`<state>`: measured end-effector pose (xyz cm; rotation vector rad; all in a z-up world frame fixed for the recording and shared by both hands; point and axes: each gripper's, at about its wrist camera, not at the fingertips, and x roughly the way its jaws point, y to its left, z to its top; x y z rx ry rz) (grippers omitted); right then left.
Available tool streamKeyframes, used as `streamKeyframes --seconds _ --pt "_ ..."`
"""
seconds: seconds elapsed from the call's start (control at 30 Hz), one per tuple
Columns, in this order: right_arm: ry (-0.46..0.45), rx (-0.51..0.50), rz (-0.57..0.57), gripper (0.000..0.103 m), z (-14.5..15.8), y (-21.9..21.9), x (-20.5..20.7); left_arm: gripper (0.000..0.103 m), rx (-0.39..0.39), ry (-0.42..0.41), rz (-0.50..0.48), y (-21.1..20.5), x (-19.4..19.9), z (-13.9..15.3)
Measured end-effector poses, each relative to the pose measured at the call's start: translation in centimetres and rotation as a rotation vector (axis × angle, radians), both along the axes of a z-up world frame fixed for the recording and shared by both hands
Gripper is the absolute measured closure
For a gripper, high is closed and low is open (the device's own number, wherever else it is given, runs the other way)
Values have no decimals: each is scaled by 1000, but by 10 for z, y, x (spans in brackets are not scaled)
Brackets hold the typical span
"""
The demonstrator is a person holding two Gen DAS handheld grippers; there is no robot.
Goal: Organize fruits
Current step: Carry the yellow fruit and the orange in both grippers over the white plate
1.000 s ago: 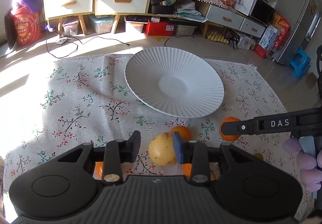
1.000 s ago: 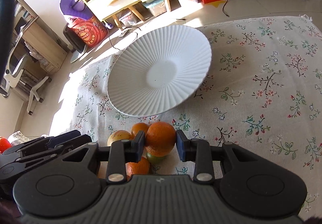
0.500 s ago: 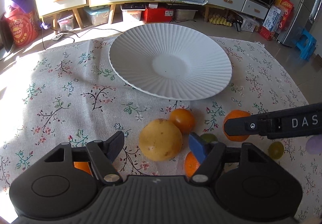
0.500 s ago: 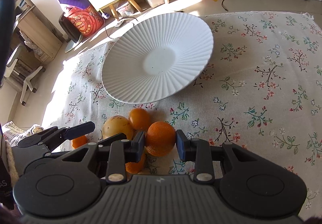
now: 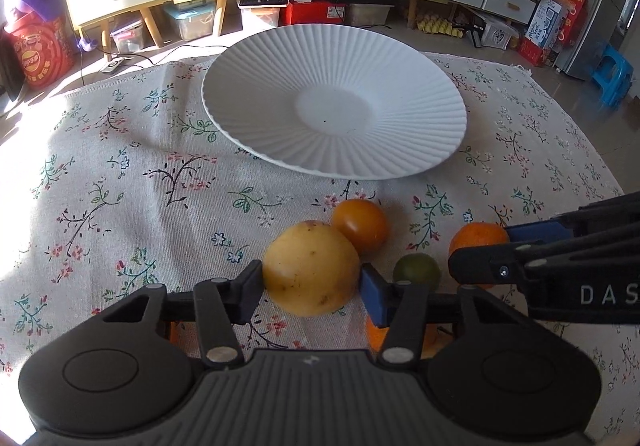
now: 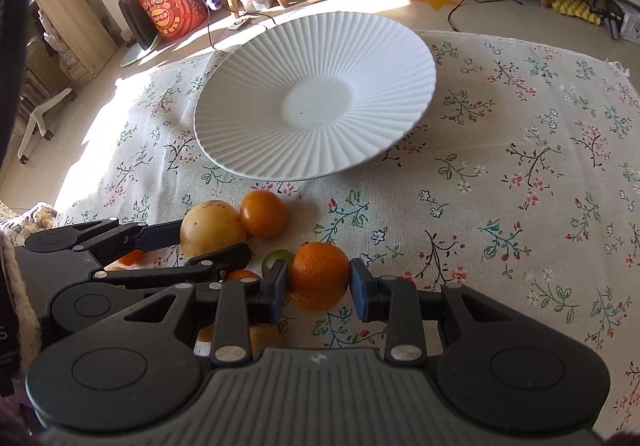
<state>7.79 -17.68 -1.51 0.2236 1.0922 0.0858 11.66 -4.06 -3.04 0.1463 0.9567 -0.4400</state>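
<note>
Currently yellow fruit (image 5: pixel 311 273) sitting on cloth (image 5: pixel 120 185) near plate (image 5: pixel 334 101), left gripper (image 5: pixel 311 284) clamping its widest part. Right gripper (image 6: pixel 319 282) pinching orange (image 6: pixel 319 276). Both looking firm, round, likely rolling; gripping across middle.

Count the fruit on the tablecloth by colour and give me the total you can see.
Orange fruit: 4, two of them partly hidden
Yellow fruit: 1
Green fruit: 1
Total: 6 in view; the grippers may hide more.
</note>
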Motion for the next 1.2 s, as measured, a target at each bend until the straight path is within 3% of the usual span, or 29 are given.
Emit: streamKeyframes --seconds 0.3,0.7,0.9,1.2 --pt "-24 -19 15 73 6 1 -1 59 -42 -15 18 6 -3 18" --pt "-100 -8 3 73 23 -12 12 59 -68 -85 -30 -4 -2 50" --pt "-163 20 17 73 31 -27 33 59 -67 -97 -49 -14 16 45" --pt "-183 20 28 73 17 -40 70 59 -59 -118 -88 -33 49 31"
